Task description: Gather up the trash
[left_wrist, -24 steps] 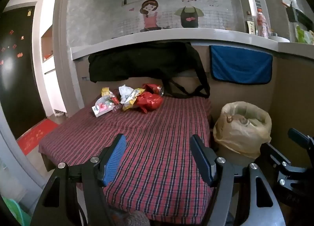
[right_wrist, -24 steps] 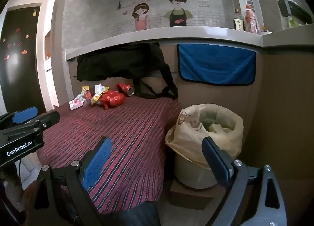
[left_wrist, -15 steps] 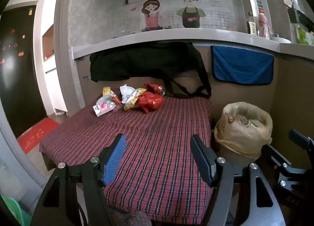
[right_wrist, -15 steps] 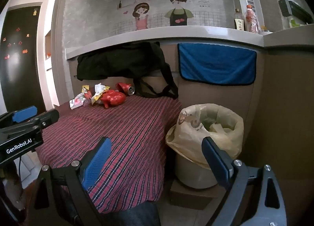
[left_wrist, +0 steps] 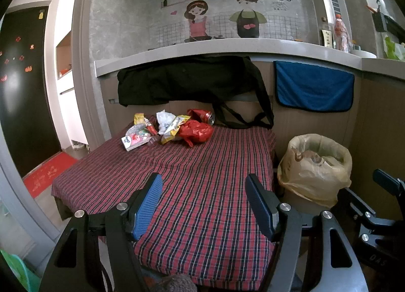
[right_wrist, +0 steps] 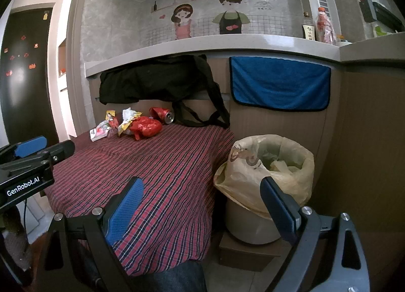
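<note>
Against the earlier frames, little is changed: the trash is seen slightly lower in the left view. Both the left gripper and right gripper are held spread wide, empty, over the table. The trash is heaped at the table's far end; the can is laid on its side, mouth turned rightward. The bin is stood just right of the table

The left gripper is held level above the near end of the plaid-covered table, its two fingers spread wide with nothing between them. The right gripper hangs over that table's near right corner, fingers likewise spread and empty. Seen from the right wrist camera, the left gripper sits at the table's near left edge, well apart from the right one.
</note>
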Demonstrator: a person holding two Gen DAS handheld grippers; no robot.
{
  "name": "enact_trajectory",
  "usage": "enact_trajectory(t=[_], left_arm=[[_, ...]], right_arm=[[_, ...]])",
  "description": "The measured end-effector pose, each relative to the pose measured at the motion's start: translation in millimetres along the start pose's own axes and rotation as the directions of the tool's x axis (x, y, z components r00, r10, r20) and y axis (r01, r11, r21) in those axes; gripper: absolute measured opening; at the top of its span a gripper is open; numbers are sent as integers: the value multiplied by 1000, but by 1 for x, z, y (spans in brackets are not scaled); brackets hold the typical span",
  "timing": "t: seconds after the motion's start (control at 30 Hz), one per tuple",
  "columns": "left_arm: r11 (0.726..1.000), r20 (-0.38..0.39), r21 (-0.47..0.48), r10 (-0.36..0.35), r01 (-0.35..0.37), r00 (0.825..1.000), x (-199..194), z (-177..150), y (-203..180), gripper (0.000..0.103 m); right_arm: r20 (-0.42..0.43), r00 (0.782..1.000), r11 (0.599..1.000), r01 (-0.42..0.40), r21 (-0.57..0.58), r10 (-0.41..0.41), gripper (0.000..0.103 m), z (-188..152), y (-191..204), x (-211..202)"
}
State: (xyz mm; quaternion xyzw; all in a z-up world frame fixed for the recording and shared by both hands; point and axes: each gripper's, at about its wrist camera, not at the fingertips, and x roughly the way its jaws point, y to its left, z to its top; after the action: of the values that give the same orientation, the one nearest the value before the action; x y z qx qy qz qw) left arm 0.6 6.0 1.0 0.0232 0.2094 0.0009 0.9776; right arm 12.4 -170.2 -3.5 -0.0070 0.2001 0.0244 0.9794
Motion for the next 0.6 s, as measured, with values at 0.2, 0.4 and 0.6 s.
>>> enact_trajectory(t=[0.2, 0.4, 0.6], left_arm=[[1000, 1, 0, 0, 0, 1000, 1, -1, 0, 68], [1000, 1, -1, 0, 0, 1000, 0, -1, 0, 68], [1000, -1, -2, 0, 0, 1000, 0, -1, 0, 68]], right_arm=[[1, 1000, 1000, -2, 0, 2, 92, -1, -1, 0], [2, 1000, 1000, 1, 1, -1, 92, -1, -1, 0], [4, 1000, 1000, -1, 4, 1, 92, 1, -5, -1]])
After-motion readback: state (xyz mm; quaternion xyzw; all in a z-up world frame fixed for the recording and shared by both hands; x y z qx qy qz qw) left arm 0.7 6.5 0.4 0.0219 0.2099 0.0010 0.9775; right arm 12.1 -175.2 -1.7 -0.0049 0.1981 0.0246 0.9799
